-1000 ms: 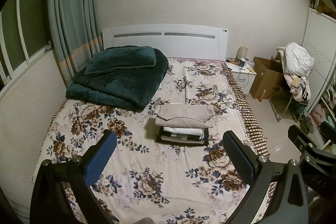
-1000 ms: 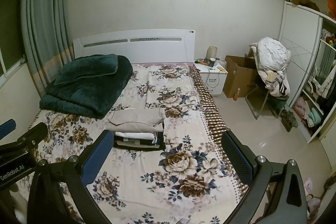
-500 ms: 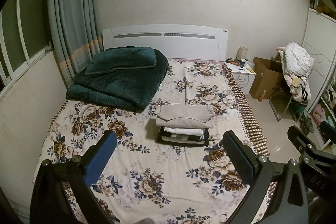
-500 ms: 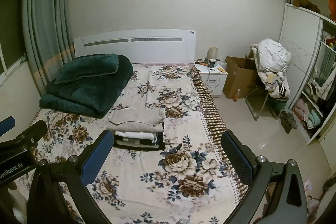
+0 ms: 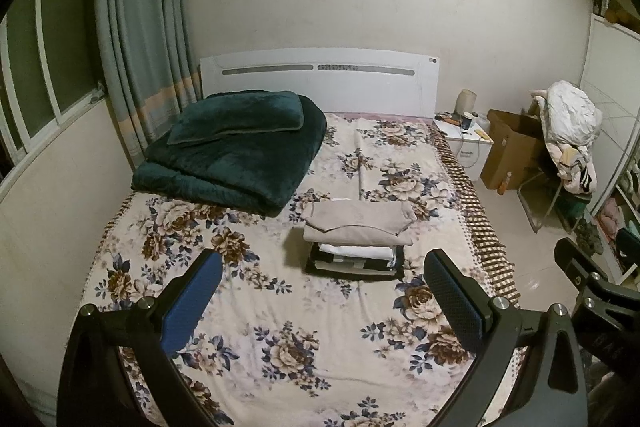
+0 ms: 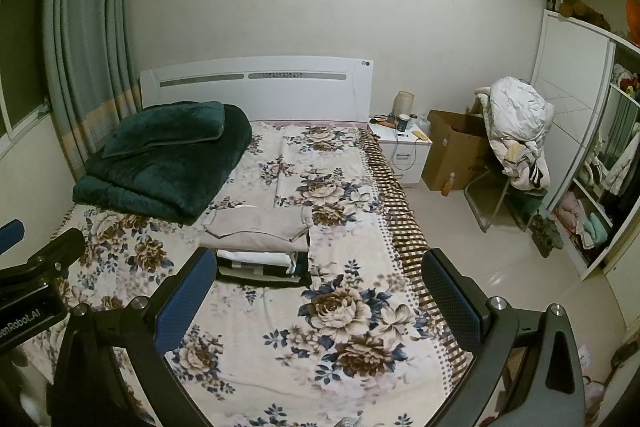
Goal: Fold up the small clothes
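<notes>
A stack of folded small clothes (image 5: 356, 239) sits mid-bed on the floral sheet, a beige garment on top, white and dark pieces under it; it also shows in the right wrist view (image 6: 260, 243). My left gripper (image 5: 320, 291) is open and empty, held above the near part of the bed, short of the stack. My right gripper (image 6: 316, 287) is open and empty, above the bed's near right side. The right gripper's body (image 5: 592, 291) shows at the left view's right edge; the left gripper's body (image 6: 36, 279) shows at the right view's left edge.
A folded dark green blanket with a pillow (image 5: 236, 147) lies at the bed's far left by the white headboard (image 5: 320, 79). Right of the bed stand a nightstand (image 6: 404, 151), a cardboard box (image 6: 452, 151), a chair piled with clothes (image 6: 516, 139) and an open wardrobe (image 6: 596, 163).
Both grippers have drifted back and up slightly; the bed and stack look a little farther away. Jaws stay open and empty.
</notes>
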Demonstrator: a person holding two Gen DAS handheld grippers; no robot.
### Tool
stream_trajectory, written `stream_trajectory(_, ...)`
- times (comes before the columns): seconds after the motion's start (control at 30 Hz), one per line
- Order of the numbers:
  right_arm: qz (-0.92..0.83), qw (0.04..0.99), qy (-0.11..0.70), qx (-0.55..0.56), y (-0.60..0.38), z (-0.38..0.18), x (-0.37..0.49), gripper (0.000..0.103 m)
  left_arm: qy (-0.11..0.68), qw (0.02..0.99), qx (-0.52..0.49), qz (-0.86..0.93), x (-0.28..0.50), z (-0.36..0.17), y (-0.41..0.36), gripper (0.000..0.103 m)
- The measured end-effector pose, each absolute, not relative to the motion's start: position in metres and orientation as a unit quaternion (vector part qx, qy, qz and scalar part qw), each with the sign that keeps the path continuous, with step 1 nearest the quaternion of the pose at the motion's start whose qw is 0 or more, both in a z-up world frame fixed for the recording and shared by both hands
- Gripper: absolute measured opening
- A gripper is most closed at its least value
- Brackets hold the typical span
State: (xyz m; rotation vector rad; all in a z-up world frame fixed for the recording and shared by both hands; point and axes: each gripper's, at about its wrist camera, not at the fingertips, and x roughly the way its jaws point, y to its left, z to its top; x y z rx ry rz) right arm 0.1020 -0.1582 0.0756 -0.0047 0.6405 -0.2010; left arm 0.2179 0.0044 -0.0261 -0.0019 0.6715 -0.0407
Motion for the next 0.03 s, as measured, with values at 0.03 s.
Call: stream_trajectory(0.03, -0.099, 0.944, 0.314, -0.003, -0.1581, 0.0753, 0.1024, 0.103, 0.329, 0.944, -0.002, -0.021, 0.218, -0.0251, 0.0062, 0.103)
